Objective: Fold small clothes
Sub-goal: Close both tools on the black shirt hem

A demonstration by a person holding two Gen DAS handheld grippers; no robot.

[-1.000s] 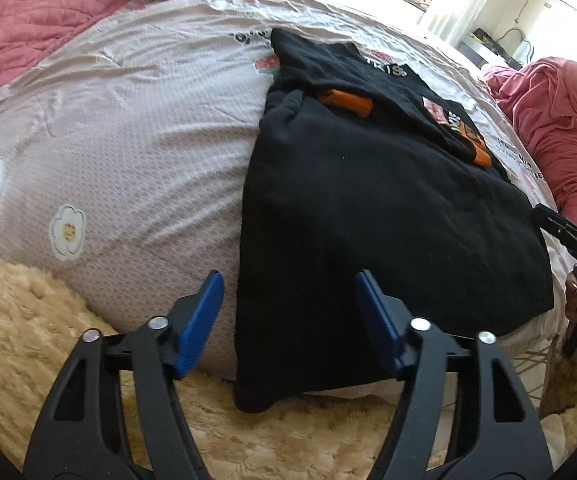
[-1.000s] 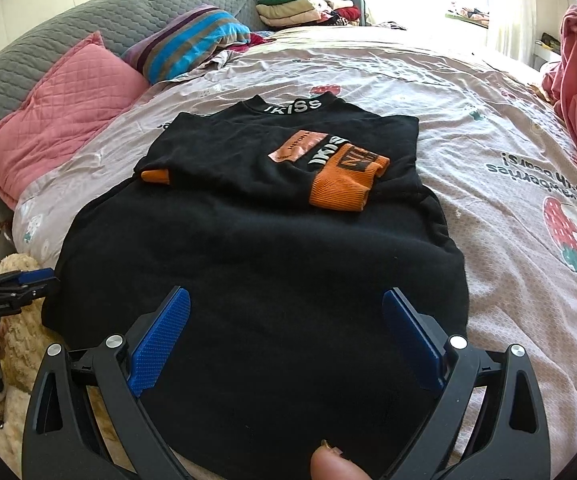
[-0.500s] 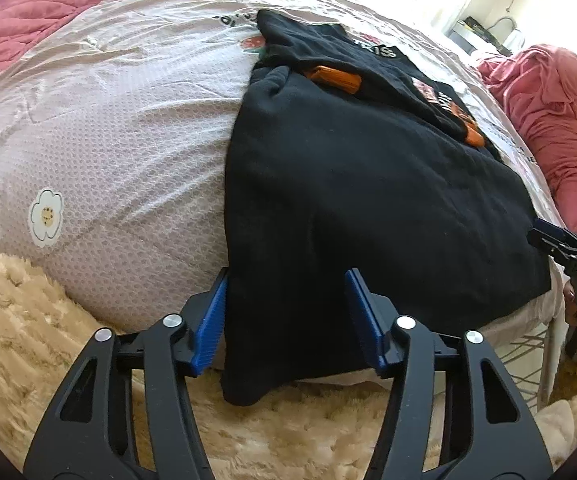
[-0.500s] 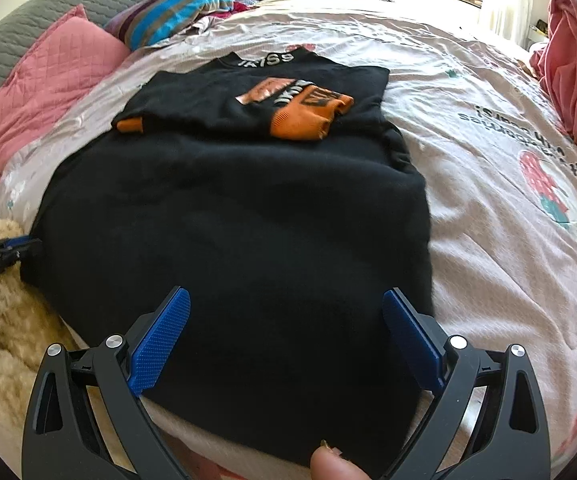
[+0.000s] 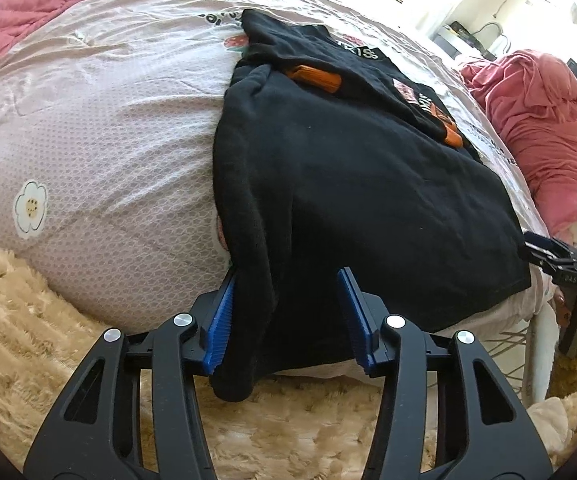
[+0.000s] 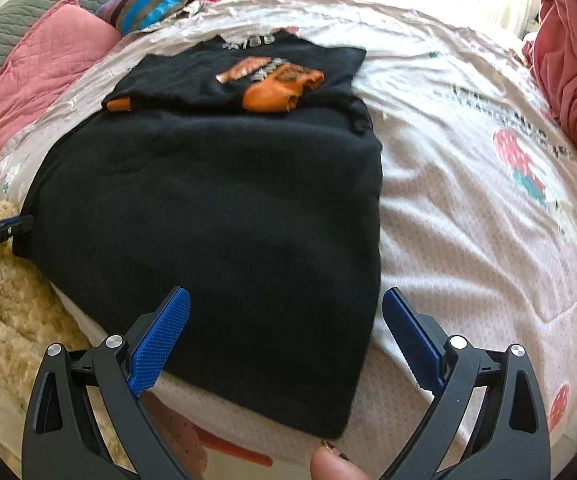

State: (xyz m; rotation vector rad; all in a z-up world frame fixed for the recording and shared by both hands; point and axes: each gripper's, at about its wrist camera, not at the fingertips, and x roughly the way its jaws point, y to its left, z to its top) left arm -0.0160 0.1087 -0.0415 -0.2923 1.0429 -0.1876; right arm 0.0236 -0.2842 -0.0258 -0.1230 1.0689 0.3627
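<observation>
A black sweatshirt (image 5: pixel 360 184) with orange cuffs (image 5: pixel 316 77) lies flat on the bed, its sleeves folded in, its hem hanging over the bed's edge. It also shows in the right wrist view (image 6: pixel 216 200) with an orange cuff (image 6: pixel 280 90) on its chest. My left gripper (image 5: pixel 288 316) is open, its jaws on either side of the hem's left corner. My right gripper (image 6: pixel 288 340) is open and empty over the hem's right corner. It also shows at the right edge of the left wrist view (image 5: pixel 548 252).
The bed has a pale flowered quilt (image 5: pixel 100 132). A fluffy cream rug (image 5: pixel 28 320) lies below the bed's edge. Pink and striped pillows (image 6: pixel 36 84) lie at the head. A pink blanket heap (image 5: pixel 544 128) lies on the right side.
Both grippers have moved forward and down to the hem. The left jaws now straddle the hem's left corner and have narrowed a little. The right gripper stays wide open.
</observation>
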